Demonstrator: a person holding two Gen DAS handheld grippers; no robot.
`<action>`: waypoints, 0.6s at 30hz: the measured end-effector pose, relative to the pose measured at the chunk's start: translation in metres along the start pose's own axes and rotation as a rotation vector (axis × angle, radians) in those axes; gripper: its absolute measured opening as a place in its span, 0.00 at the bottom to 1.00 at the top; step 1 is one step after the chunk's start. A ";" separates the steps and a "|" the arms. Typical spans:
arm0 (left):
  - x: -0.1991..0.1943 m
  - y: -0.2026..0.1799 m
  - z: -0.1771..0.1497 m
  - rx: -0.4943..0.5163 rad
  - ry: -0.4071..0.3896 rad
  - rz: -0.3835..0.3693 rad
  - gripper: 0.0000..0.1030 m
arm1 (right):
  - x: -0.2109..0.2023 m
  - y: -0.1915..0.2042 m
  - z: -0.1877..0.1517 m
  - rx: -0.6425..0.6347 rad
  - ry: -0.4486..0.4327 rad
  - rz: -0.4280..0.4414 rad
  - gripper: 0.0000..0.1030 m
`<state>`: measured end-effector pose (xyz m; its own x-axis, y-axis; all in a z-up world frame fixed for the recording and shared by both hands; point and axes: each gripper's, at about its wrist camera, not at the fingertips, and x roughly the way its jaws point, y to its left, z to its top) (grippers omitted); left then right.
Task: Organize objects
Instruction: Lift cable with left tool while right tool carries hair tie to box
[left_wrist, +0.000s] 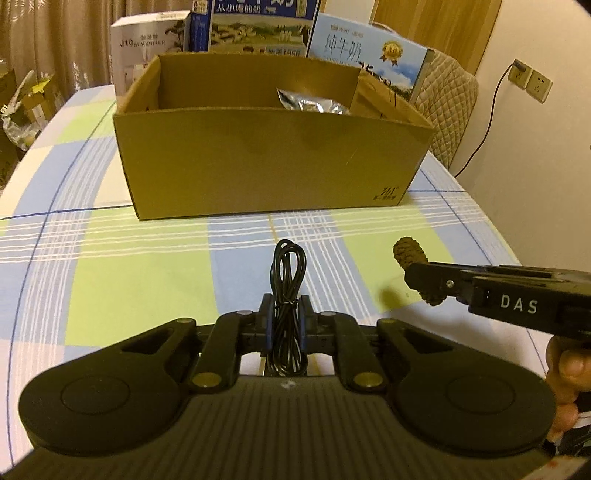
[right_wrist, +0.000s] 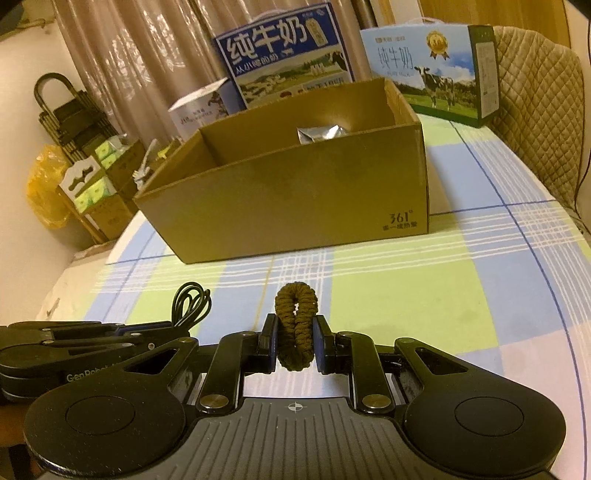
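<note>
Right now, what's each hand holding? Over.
Left gripper shut on cable. Right gripper shut on hair tie. Box ahead, open, path clear.

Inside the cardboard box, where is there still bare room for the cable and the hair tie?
The cardboard box looks bare along its left and front, beside the silver pouch at the back right. Outside, the checked tablecloth between box and claws is free; behind the box, cartons crowd.

— What is counted?
— One box (left_wrist: 273, 162), one foil pouch (left_wrist: 314, 103), one cable (left_wrist: 288, 273), one braided loop (right_wrist: 297, 325).
— And behind it?
— Two milk cartons (right_wrist: 284, 55) (right_wrist: 432, 74), one humidifier carton (left_wrist: 147, 48).
</note>
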<state>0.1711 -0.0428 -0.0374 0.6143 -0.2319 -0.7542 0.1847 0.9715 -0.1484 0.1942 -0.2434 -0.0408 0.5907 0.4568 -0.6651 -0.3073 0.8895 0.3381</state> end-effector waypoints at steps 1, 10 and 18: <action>-0.004 -0.001 0.000 -0.001 -0.003 0.002 0.09 | -0.003 0.002 0.000 -0.002 -0.003 0.004 0.15; -0.035 -0.010 -0.003 -0.017 -0.042 -0.010 0.09 | -0.033 0.017 0.002 -0.044 -0.034 -0.004 0.15; -0.054 -0.017 -0.003 -0.011 -0.066 -0.014 0.09 | -0.053 0.021 0.003 -0.066 -0.049 -0.017 0.15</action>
<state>0.1324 -0.0467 0.0043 0.6613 -0.2480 -0.7079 0.1857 0.9685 -0.1658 0.1583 -0.2495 0.0035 0.6318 0.4426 -0.6364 -0.3442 0.8958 0.2813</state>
